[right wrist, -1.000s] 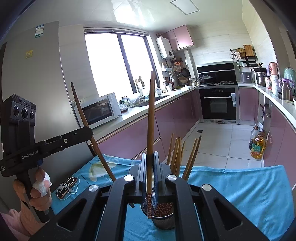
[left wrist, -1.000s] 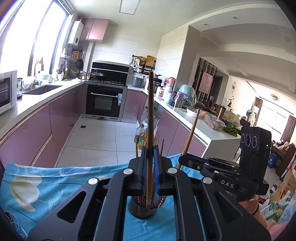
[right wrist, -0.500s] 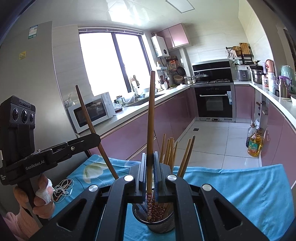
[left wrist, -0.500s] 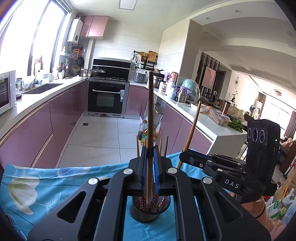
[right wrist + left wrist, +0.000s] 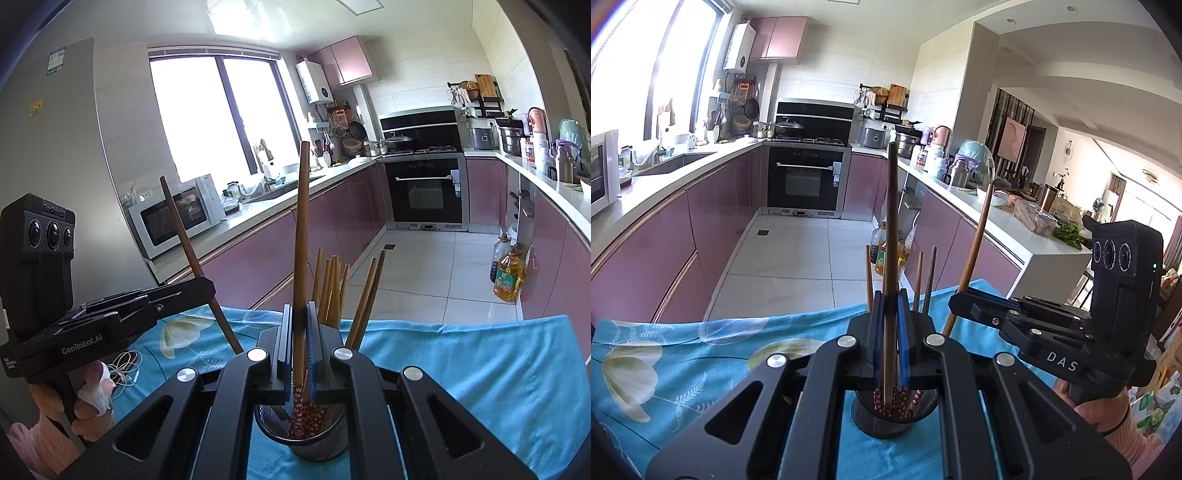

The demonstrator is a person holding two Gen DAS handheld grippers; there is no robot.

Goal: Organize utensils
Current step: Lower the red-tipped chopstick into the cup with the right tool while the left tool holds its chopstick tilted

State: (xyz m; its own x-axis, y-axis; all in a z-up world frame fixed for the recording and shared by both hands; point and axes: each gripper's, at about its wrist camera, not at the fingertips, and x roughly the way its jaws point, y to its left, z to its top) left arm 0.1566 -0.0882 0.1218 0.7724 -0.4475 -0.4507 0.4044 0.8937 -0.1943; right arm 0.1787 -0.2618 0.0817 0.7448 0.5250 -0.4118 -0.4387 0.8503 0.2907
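While both grippers stand over the same mesh holder, each pinches a single wooden chopstick upright between its blue-lined fingers. In the left wrist view, the left gripper has its jaws pressed together on a dark brown chopstick, whose lower end reaches down into the black holder just beneath the fingers. Red patterned chopstick ends show inside the cup, and three more chopstick tips rise behind the fingers. To the right in that view, the right gripper clamps a lighter chopstick that leans slightly right at its top, with the person's right hand wrapped around the handle below.

From the right wrist view, the right gripper is closed on its chopstick, which runs down between the fingers into the holder; its lower part carries a red flowered pattern. A bundle of chopsticks already stands in the cup, fanning up and to the right behind the fingers. At the left, the left gripper holds its chopstick tilted, top leaning left, and the left hand grips the handle, one finger wrapped in white.

The holder rests on a desk covered by a blue flowered cloth. A coil of white earphones lies on the cloth near the left hand. Beyond the desk, a kitchen with pink cabinets stretches away.
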